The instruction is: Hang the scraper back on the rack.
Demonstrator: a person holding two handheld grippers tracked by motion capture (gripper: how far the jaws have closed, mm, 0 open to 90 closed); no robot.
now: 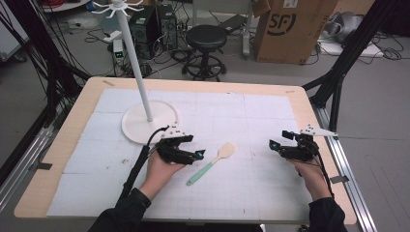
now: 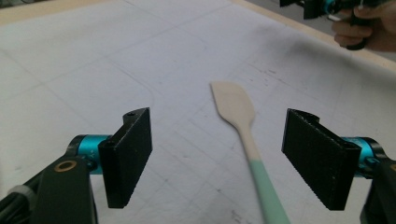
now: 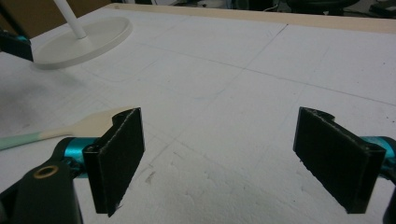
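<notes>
On the white gridded mat that covers the surface (image 1: pixel 72 116), a spatula (image 1: pixel 212 162) lies flat, its pale wooden blade pointing up and to the right in the high view and its mint-green handle running down and to the left. The left gripper (image 1: pixel 197 154) sits just beside the spatula on its left side, near the upper part of the green handle, with its tips turned toward the tool. In the left gripper view this gripper (image 2: pixel 219 158) has its jaws spread wide, and the spatula (image 2: pixel 243 135) lies on the mat between and beyond them, nearer the right-hand pad; neither pad touches it and nothing is gripped. The right gripper (image 1: pixel 275 144) is held well apart from the spatula, out toward the right edge of the mat, pointing left. In the right gripper view its jaws (image 3: pixel 219 158) also stand wide with bare mat between them, holding nothing, and the spatula's blade (image 3: pixel 93 122) shows off to the left behind the left-hand pad. A white stand with a round base (image 1: pixel 145 123) rises from the mat behind the left gripper.
</notes>
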